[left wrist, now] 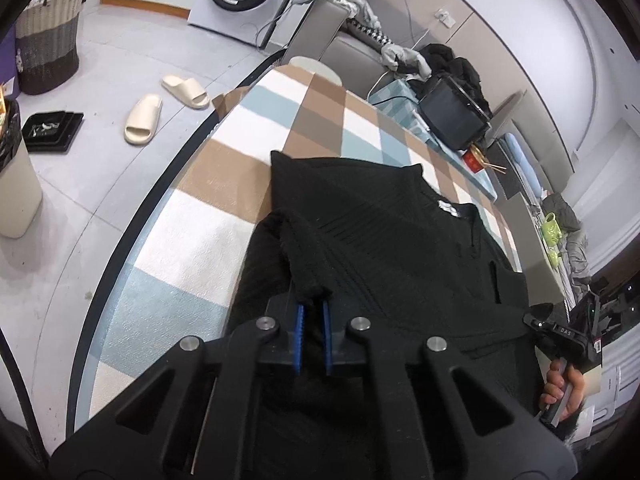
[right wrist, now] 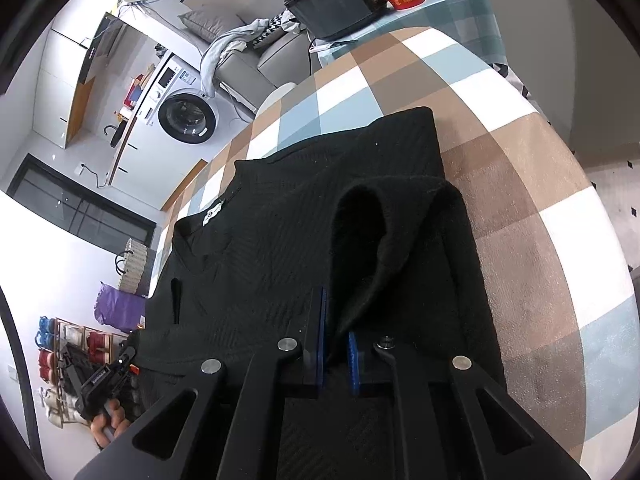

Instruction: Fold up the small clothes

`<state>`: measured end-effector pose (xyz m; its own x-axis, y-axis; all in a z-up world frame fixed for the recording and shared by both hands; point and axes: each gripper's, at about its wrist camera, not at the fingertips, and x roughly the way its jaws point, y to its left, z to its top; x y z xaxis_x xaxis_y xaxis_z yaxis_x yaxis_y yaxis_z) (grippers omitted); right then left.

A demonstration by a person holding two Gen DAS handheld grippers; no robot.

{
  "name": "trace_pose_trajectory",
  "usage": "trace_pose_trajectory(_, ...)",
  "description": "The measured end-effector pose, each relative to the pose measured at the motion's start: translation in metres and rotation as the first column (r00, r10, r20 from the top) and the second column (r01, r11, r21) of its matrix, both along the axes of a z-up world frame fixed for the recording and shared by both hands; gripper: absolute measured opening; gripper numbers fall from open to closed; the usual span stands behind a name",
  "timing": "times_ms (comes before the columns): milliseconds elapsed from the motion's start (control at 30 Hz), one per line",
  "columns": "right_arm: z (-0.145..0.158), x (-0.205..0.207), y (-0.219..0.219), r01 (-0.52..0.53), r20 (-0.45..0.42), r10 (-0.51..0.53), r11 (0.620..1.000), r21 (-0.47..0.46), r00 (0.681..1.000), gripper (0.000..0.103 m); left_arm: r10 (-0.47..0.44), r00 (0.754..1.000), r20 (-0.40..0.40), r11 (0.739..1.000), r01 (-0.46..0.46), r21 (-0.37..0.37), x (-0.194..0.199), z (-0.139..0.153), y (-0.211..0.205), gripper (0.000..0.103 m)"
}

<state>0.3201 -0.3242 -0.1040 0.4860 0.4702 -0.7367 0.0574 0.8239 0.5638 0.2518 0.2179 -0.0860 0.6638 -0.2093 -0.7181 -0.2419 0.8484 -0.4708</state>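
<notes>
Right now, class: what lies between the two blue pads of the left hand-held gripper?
A fold of the black sweater, its sleeve end, is pinched in the left hand-held gripper; the left wrist view shows it.

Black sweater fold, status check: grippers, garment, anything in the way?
Left gripper and right gripper both shut on black sweater cuffs. Sweater flat on checked blanket. Nothing on the garment.

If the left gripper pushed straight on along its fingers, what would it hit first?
Most likely the black sweater: the left gripper is already shut on a fold of it, and more knit lies directly ahead before the checked blanket.
</notes>
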Motion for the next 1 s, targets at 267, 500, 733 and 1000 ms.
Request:
trace_pose_trajectory(267,0.025,0.025,-0.006,0.031,0.091,-0.042,0.993,0.113,0.995,0.01,0.017,0.991,0.13,0.999,-0.011,-0.046,0.021,0.03,0.009,0.003)
trace_pose_trajectory(500,0.022,0.071,-0.041,0.242,0.066,-0.258,0.952,0.185,0.964,0.015,0.103,0.993,0.064,0.992,-0.098,-0.078,0.07,0.025,0.023,0.035)
trace_pose_trajectory(733,0.033,0.044,-0.053,0.19,0.093,-0.189,0.982,0.001,0.978,0.045,0.077,0.996,0.05,0.996,-0.079,0.049,0.047,0.018,0.015,0.05)
trace_pose_trajectory(1000,0.014,0.03,-0.039,0.037,0.077,-0.026,0.987,-0.153,0.997,0.045,0.061,0.997,-0.053,0.991,-0.054,0.122,0.044,-0.011,0.011,0.05)
